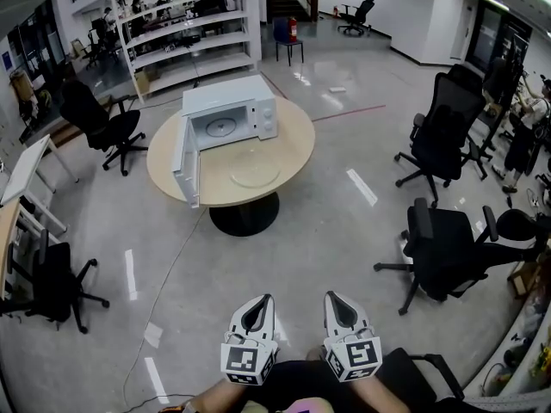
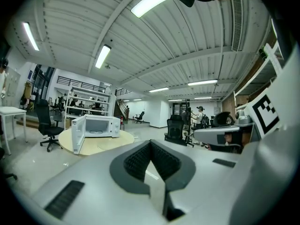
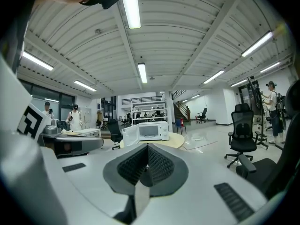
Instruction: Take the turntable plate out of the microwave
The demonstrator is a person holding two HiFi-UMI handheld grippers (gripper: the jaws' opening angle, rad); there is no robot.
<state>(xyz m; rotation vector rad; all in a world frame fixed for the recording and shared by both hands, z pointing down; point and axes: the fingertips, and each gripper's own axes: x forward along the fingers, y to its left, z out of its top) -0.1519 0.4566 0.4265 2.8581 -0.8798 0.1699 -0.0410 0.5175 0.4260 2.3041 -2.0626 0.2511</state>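
We see the boxy white microwave (image 1: 250,108) on a round light-wood table (image 1: 297,157) w/ a black pedestal base, well ahead of us. Its white door (image 1: 185,160) hangs wide open on the microwave's left side, cavity mouth facing toward us. Just in front of the microwave, on the tabletop, lies a clear round glass plate (image 1: 255,170), flat & face up. Being round it has no long axis, and it's faint enough that we mostly make out only its rim. Inside the microwave, on the cavity floor, a pale round disc (image 1: 221,127) shows too; we can't tell if that's another plate or a roller ring. Both grippers are well apart from the microwave, low in the head view near our lap. The white left gripper (image 1: 262,303) has its dark ribbed pads (image 2: 136,162) pressed together at the tips, nothing btwn them. In the left gripper view the microwave sits far beyond the tips, off to the left. The white right gripper (image 1: 338,300), just beside the left one, likewise has its jaws closed tip to tip & empty, w/ the microwave just above the tips in the right gripper view. Black wheeled office chairs (image 1: 443,252) stand to the right of the microwave, and white shelving (image 1: 194,28) stands behind it.
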